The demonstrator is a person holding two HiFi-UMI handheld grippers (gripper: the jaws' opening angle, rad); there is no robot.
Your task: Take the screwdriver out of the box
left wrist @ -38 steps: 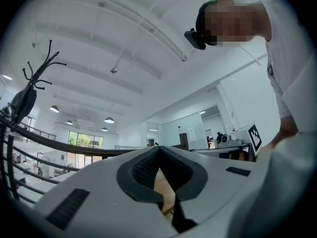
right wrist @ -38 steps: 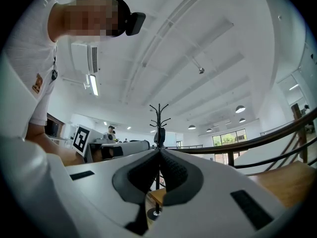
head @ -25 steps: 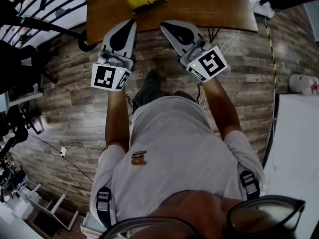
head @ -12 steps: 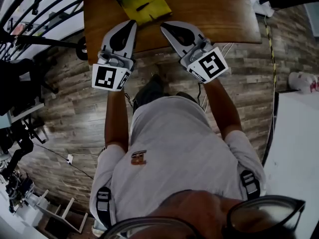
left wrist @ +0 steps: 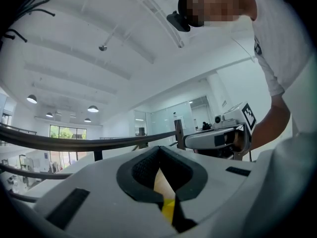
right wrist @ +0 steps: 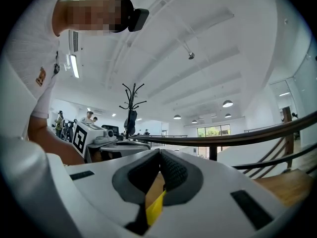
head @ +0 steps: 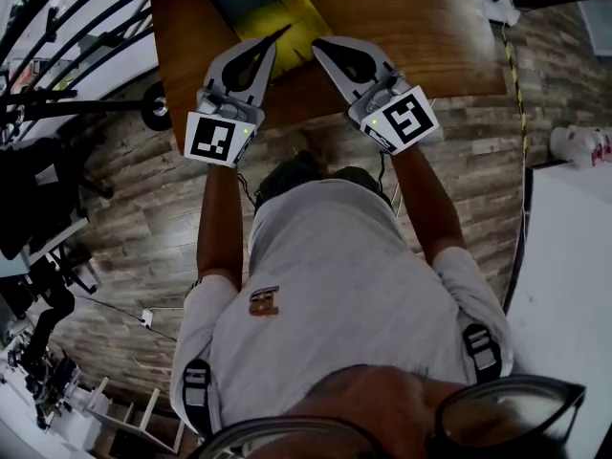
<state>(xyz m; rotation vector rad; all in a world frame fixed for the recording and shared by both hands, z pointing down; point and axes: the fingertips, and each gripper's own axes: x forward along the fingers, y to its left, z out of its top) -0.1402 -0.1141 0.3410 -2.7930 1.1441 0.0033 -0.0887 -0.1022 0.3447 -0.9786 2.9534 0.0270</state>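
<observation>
Both hand-held tools have moved forward over the near edge of the brown wooden table (head: pixel 421 17) since half a second ago, and the yellow open box with a dark grey-blue upper part (head: pixel 298 19) now sits closer in the head view. The grey left gripper (head: pixel 283 31), carrying its black-and-white marker cube, reaches with its tip over the box's near left corner. The grey right gripper (head: pixel 316 43) points at the box's near right edge from just beside it. The two tips lie close together but apart.

Seen along its own jaws, the left gripper (left wrist: pixel 159 148) has them pressed together at the tip with nothing between; the right gripper (right wrist: pixel 159 151) is likewise closed and empty. A sliver of yellow shows below each pair.

No view lets the screwdriver be made out in the box. The person in a white T-shirt (head: pixel 325 295) stands on a wood-plank floor (head: pixel 143 208).
</observation>
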